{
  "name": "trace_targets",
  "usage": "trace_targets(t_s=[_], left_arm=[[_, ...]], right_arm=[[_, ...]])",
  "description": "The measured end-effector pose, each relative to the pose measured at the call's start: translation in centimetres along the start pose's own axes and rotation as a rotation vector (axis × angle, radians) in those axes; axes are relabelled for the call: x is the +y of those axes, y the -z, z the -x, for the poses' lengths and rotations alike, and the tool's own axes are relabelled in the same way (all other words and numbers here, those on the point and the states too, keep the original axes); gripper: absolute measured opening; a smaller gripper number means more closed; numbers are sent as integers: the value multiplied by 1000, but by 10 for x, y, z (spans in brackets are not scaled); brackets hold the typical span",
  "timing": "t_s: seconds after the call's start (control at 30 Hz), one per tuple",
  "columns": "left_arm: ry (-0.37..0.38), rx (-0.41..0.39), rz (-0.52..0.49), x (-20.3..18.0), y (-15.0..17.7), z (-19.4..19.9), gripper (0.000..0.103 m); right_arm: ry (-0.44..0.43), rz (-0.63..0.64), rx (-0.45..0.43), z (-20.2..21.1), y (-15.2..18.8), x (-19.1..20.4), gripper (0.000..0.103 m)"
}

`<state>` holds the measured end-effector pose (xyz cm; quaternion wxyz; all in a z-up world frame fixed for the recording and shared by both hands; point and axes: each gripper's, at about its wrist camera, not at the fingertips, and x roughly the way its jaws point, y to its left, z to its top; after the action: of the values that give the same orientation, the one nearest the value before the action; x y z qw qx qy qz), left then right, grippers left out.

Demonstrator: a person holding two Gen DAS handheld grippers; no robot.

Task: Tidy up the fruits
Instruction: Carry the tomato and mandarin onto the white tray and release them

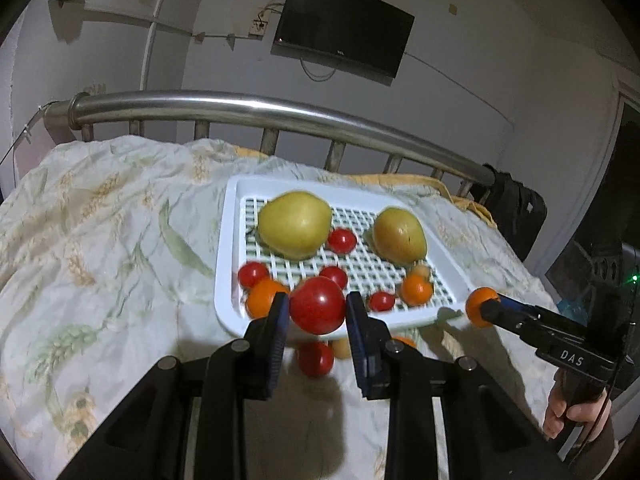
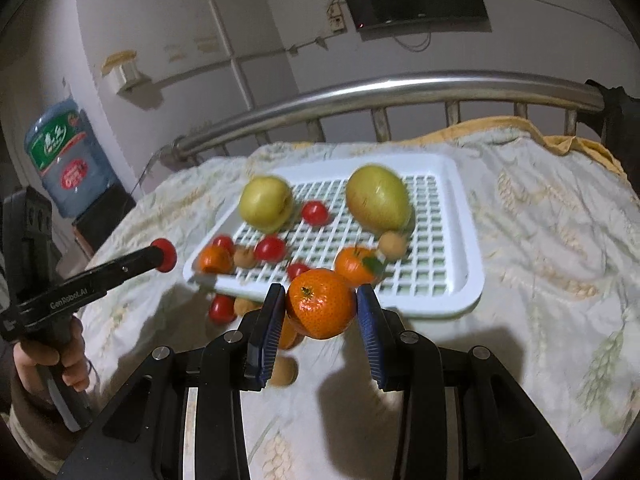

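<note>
1. While the left gripper (image 1: 316, 312) hangs above the near edge of the white slotted plastic tray (image 1: 228, 240), its blue-padded fingers (image 1: 279, 320) are closed onto a round red tomato (image 1: 318, 310), held clear of the bed.
2. Under that tomato, on the pale leaf-print bedsheet (image 1: 100, 220), lie a second red tomato (image 1: 315, 358) and a small tan round fruit (image 1: 341, 347), both just in front of the tray.
3. Inside the tray, from left to right, sit a small red tomato (image 1: 253, 274) touching an orange mandarin (image 1: 264, 296), a large yellow-green pear (image 1: 294, 224), three more small red tomatoes scattered through the middle, a second yellow-green pear (image 1: 399, 234), and another mandarin (image 1: 417, 289) by a tan fruit near the right rim.
4. Further right, the right gripper (image 2: 322, 308) grips a bright orange mandarin with a green stem scar (image 2: 320, 304) between its pads (image 2: 370, 320), raised above the sheet just in front of the tray's near rim.
5. From the right wrist view, another mandarin and a tan fruit lie on the sheet below the held one, partly hidden by the left finger.
6. Behind the bed runs a curved steel rail (image 1: 280, 110), with a dark wall-mounted television (image 1: 344, 26) above it.
</note>
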<state>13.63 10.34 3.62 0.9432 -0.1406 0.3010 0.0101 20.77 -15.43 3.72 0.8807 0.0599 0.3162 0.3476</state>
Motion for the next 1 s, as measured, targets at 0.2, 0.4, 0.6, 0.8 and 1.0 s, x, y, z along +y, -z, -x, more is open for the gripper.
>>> trace_targets(t_s=[0.2, 0.4, 0.6, 0.8, 1.0], left_arm=[[-6, 11, 1, -8, -18, -29, 31], [-47, 68, 1, -8, -17, -67, 31], [-71, 92, -57, -18, -9, -81, 31], [-106, 81, -126, -29, -4, -84, 31], [-116, 77, -145, -30, -1, -83, 31]], right_arm=[[4, -100, -32, -8, -23, -28, 36], [63, -109, -5, -29, -22, -38, 36], [132, -73, 27, -47, -16, -42, 36], [161, -54, 66, -61, -11, -45, 36], [180, -32, 77, -66, -6, -43, 36]])
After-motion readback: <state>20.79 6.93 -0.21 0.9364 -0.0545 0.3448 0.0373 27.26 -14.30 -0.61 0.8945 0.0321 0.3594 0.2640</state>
